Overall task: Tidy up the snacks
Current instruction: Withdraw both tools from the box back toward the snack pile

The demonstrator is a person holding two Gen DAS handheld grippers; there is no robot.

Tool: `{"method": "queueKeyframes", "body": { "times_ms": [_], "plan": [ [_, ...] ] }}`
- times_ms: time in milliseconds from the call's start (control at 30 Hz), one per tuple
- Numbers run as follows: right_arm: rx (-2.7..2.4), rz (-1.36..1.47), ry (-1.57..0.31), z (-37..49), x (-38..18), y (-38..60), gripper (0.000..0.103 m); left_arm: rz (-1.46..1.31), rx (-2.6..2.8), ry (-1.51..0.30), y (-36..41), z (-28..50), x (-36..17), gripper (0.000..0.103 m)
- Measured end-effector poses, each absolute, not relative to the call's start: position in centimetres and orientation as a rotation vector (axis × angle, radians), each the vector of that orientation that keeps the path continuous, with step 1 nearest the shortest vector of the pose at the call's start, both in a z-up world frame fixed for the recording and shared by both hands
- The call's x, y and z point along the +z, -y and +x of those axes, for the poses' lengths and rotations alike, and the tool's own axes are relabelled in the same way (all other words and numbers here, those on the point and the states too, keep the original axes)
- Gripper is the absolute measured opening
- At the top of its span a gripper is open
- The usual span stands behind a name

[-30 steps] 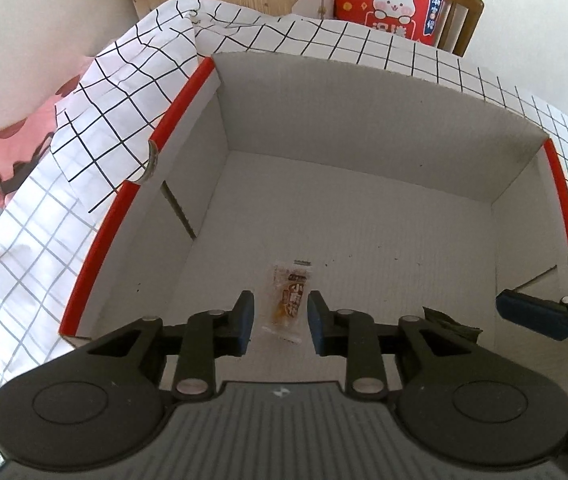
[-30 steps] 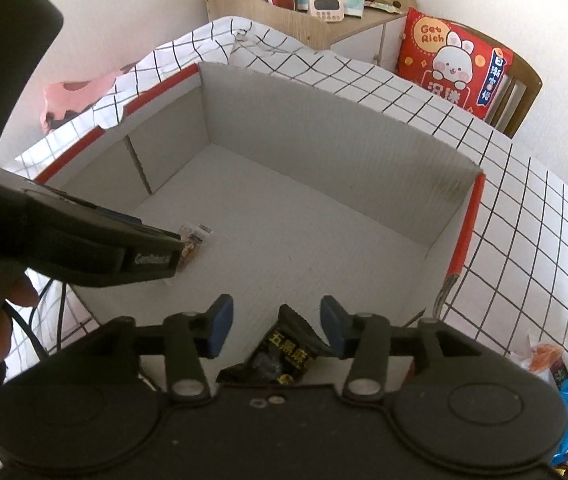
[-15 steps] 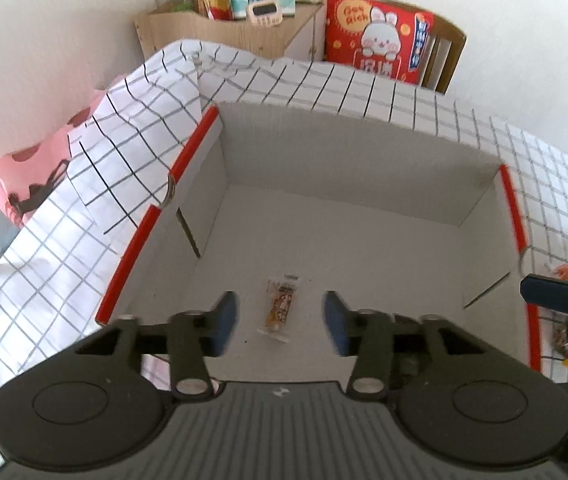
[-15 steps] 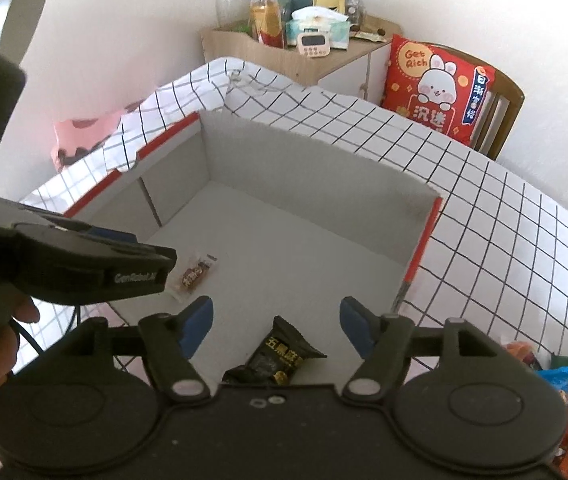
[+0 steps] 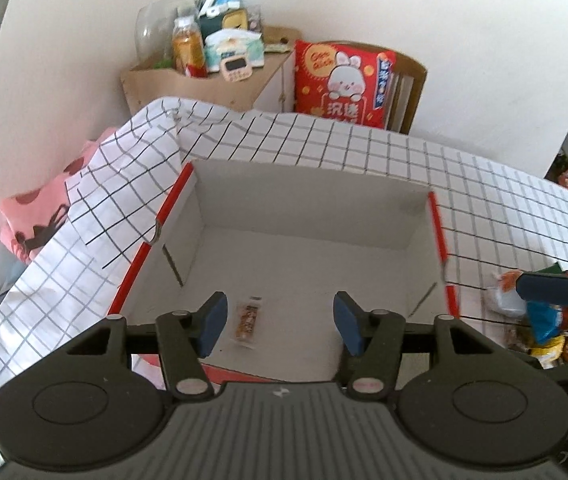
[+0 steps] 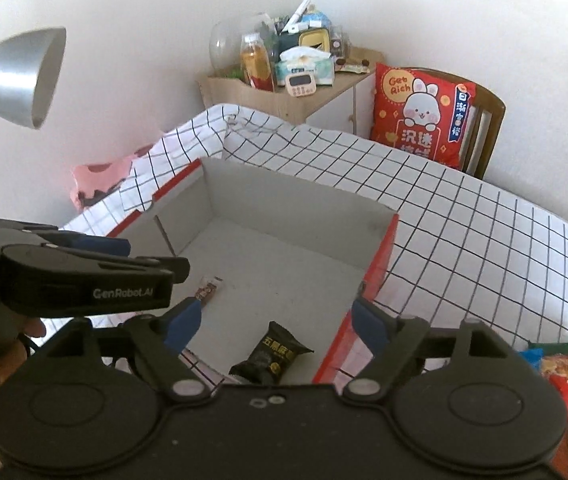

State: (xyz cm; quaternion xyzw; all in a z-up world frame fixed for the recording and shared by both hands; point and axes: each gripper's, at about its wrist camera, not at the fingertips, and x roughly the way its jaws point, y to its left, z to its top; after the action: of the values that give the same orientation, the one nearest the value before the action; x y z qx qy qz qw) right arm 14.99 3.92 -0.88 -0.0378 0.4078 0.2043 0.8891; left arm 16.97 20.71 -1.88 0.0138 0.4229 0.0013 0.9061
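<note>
left gripper (image 5: 279, 322): opening, empty | right gripper (image 6: 273, 320): opening, empty | 2 snacks, bar (image 5: 248, 319) and black pack (image 6: 271, 354), on box (image 5: 304, 184) floor

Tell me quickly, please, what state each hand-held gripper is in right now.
Left hand-held gripper: jaws opening, holding nothing.
Right hand-held gripper: jaws opening, holding nothing.

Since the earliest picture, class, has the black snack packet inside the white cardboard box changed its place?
No. The black snack packet lies at the same spot on the floor of the white cardboard box, near its red-edged right wall; only the camera has pulled back.
</note>
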Motion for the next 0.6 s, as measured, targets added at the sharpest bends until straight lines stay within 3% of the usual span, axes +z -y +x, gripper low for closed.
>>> {"method": "queueKeyframes", "body": {
  "times_ms": [600],
  "plan": [
    [0.393,0.064,-0.765,9.2,1.8,5.0,0.089,0.048,-0.089,-0.79,-15.0,11.1,0.5,0.058]
  ]
}}
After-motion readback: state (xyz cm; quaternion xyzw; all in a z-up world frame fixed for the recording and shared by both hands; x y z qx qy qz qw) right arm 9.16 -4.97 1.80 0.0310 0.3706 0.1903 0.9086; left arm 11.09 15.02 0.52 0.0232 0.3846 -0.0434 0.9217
